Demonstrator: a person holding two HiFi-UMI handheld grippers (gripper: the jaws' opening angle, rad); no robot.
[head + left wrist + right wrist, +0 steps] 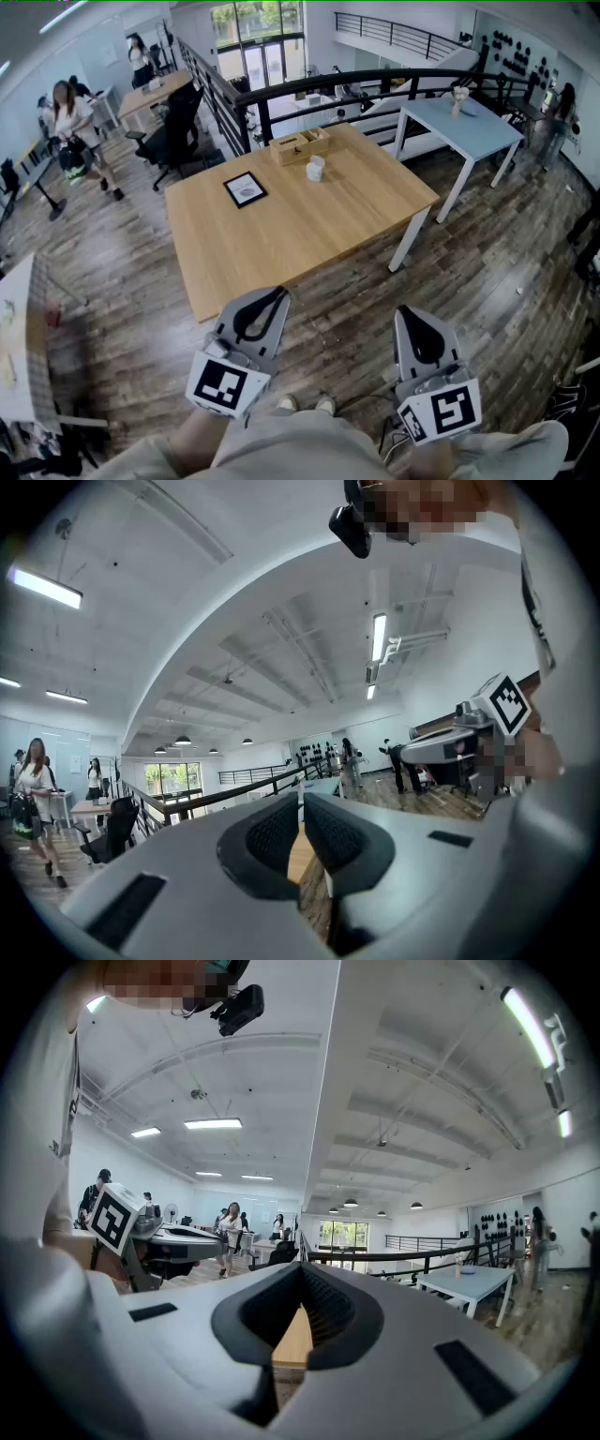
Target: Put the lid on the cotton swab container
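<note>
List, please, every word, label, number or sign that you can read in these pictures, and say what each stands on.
No text can be read anywhere.
Framed card on the wooden table: print too small to read.
Cubes on the left gripper and the right gripper: black-and-white square markers only, no letters or numbers.
Wooden box and white container: too small to show any print.
</note>
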